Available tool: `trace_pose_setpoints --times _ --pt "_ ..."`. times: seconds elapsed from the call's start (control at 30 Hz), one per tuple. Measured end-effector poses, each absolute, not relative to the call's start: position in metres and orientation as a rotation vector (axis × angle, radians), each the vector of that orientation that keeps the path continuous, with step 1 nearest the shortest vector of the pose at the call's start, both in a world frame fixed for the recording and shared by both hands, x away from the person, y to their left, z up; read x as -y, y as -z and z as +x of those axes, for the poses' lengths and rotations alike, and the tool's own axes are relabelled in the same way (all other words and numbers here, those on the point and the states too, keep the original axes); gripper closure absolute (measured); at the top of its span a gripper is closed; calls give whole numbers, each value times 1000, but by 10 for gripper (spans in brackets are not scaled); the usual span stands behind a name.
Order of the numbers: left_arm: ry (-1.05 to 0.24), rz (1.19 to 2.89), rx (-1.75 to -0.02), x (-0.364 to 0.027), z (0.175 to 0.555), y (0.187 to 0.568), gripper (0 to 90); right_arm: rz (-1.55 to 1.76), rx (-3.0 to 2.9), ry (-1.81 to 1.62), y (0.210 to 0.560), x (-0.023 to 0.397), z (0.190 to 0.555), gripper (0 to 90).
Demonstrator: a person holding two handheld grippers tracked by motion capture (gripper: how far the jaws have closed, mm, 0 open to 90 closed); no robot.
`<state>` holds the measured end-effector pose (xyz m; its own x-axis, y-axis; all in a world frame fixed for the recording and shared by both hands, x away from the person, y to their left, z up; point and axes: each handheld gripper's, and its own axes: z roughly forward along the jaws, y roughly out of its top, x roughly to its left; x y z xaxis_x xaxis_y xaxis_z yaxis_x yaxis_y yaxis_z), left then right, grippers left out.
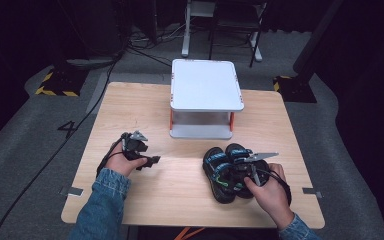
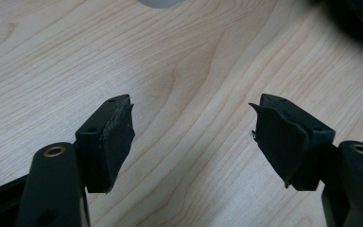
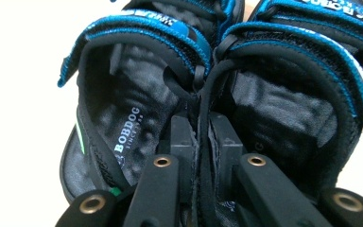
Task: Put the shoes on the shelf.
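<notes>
A pair of black sandals [image 1: 219, 175] with blue straps lies side by side at the front right of the wooden table [image 1: 180, 195]. My right gripper [image 1: 241, 171] reaches into them from the near side. In the right gripper view its jaws [image 3: 201, 126] stand one inside each sandal, shut on the two inner side walls pressed together, the left sandal [image 3: 123, 85] and the right sandal [image 3: 288, 94]. My left gripper [image 1: 149, 161] rests low at the table's left. It is open with nothing between its pads [image 2: 116, 137], bare wood beneath.
A white two-level stand [image 1: 206, 85] with orange posts sits at the table's far middle. Behind the table, cables and chair legs lie on the grey floor. Bare wood lies between the two hands and along the front edge.
</notes>
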<state>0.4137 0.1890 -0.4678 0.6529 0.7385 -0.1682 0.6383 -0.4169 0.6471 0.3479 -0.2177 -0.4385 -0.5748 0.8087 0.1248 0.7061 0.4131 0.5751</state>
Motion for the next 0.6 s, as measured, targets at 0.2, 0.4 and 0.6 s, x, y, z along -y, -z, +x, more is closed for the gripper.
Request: trace_pose_setpoints --times 0.2,0.4,0.6 --pt "-214 2136 -1112 -204 402 467 295 1304 -2458 -946 421 205 361 824" --pt "-245 2113 -1171 -220 387 468 297 1261 -2425 -1038 410 181 396 822" --pt "-249 2095 -1222 -236 373 469 298 1249 -2383 -1027 410 149 442 822"
